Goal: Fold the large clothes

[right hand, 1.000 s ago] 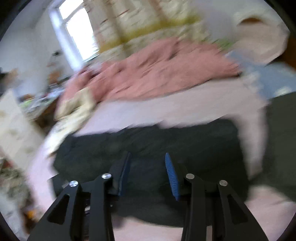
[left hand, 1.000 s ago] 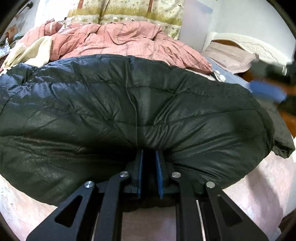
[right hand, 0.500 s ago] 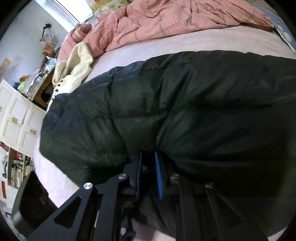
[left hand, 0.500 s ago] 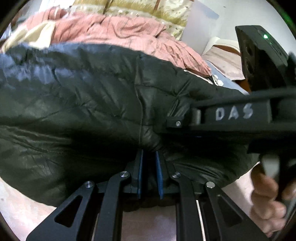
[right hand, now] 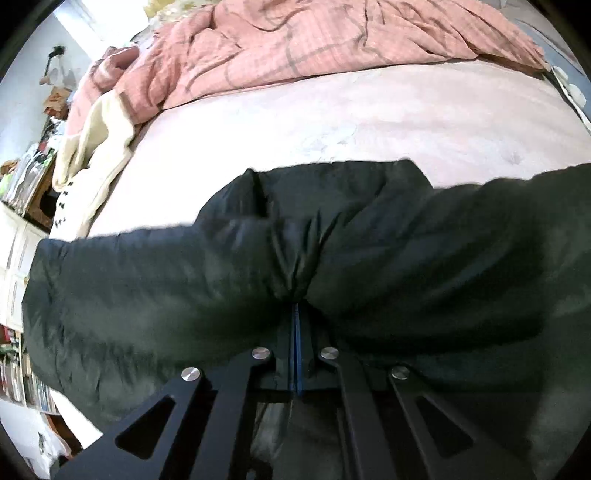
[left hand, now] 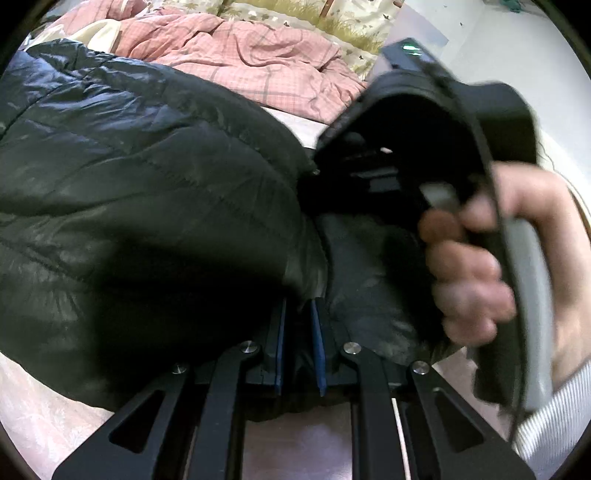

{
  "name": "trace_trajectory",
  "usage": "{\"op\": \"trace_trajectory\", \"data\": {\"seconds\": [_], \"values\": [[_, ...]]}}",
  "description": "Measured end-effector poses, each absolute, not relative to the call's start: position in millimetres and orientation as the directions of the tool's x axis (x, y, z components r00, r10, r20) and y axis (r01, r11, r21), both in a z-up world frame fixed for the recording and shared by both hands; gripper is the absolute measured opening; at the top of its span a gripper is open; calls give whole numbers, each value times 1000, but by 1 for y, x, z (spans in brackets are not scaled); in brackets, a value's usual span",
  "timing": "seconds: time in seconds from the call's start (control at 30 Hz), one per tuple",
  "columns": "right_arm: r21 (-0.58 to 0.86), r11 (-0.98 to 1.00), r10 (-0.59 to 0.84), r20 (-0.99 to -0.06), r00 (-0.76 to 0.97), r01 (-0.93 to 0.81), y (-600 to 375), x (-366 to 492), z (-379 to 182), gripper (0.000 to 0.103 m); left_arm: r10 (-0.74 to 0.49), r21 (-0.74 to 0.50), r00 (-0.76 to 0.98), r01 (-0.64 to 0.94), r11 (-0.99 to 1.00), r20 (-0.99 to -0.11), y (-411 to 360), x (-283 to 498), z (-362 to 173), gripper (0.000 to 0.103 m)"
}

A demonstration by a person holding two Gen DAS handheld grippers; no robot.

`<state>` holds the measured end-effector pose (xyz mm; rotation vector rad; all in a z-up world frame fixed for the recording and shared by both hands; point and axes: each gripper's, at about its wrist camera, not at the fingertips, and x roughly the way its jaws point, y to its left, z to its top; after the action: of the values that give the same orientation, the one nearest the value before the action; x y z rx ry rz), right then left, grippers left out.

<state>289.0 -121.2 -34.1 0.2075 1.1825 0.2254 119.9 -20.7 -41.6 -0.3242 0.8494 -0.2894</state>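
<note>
A big black puffer jacket (left hand: pixel 129 177) lies on the pink bed sheet (right hand: pixel 332 122). My left gripper (left hand: pixel 298 314) is shut on a bunched edge of the jacket, the blue pads pinching a fold. In the right wrist view my right gripper (right hand: pixel 296 314) is shut tight on another gathered fold of the jacket (right hand: pixel 406 251), which puckers at the pads. The right gripper's black body (left hand: pixel 424 147) and the hand (left hand: pixel 480 266) holding it fill the right side of the left wrist view, close beside my left gripper.
A crumpled pink checked quilt (right hand: pixel 314 44) and a cream garment (right hand: pixel 92 147) lie at the far side of the bed. White drawers and cluttered shelves (right hand: pixel 14 288) stand past the bed's left edge. A grass-patterned curtain (left hand: pixel 314 14) hangs behind.
My right gripper came down from the right onto the jacket beside my left gripper and closed on a fold. The left gripper kept its grip while the jacket bunched up.
</note>
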Motion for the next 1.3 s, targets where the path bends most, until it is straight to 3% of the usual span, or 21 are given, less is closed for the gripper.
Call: {"op": "trace_trajectory", "data": {"seconds": [0.3,0.47,0.53,0.63,0.7,0.83,0.9,0.97,1.03,1.17,1.3], "values": [[240,969,244,-900,362,-57,-114,322,-44,0,-368,-380,631,124,917,-683,-23,116,-41,14],[247,958,285,-786,549,-144,-136,253,13,0,-363,-375,633,122,919,-684,-27,117,-42,14],[297,937,345,-704,621,-184,-158,208,37,6,-361,-373,632,122,920,-686,-28,117,-41,14],[338,925,359,-623,694,-175,-192,153,55,28,-354,-362,634,123,924,-687,-32,117,-39,14],[351,928,320,-587,744,-122,-216,125,59,61,-352,-360,635,123,925,-687,-32,114,-38,14],[363,932,210,-546,811,3,-255,91,59,66,-356,-365,638,125,923,-683,-27,117,-38,14],[405,912,161,-505,848,68,-277,72,50,86,-356,-365,637,123,923,-684,-27,122,-39,14],[472,876,129,-425,896,98,-297,50,34,87,-349,-356,640,125,926,-684,-26,121,-38,14],[496,855,89,-432,897,153,-306,43,14,88,-348,-354,641,126,927,-684,-26,121,-40,14],[618,767,206,-493,845,174,-320,67,-20,89,-347,-352,641,126,927,-684,-27,120,-39,14],[757,632,275,-417,866,164,-329,95,-45,89,-346,-349,643,128,928,-683,-26,120,-39,14]]}}
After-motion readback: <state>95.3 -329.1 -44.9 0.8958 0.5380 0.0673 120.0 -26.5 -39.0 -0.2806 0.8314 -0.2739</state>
